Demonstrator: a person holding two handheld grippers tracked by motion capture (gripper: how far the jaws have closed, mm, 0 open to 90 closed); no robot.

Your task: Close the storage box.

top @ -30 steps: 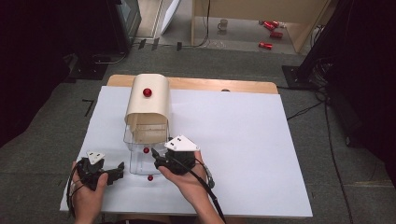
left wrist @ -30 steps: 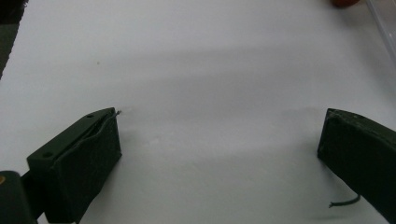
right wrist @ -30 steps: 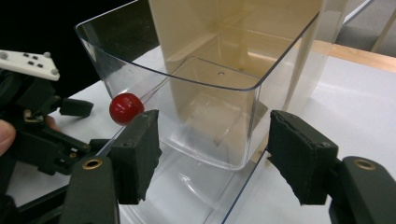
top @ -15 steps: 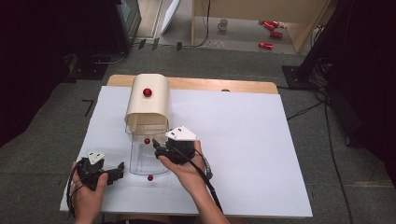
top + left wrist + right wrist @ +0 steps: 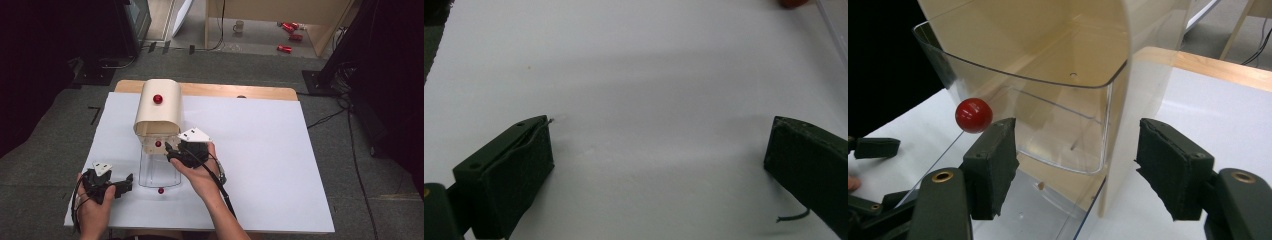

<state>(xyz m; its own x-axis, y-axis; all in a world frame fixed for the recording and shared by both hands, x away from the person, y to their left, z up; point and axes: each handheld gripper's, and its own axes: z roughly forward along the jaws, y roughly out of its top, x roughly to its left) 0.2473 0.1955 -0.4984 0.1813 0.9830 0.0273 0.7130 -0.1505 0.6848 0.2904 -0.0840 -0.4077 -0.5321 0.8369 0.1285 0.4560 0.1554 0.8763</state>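
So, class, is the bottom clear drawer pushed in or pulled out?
Pulled out. The bottom clear drawer sticks well out of the beige box toward the person, its red knob far from the box.

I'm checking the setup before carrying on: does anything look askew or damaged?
Two things. The beige cabinet stands with its upper drawer pulled out a little and its lower drawer pulled out far. In the left gripper view, a loose thread sticks out from a jaw pad, which looks frayed.
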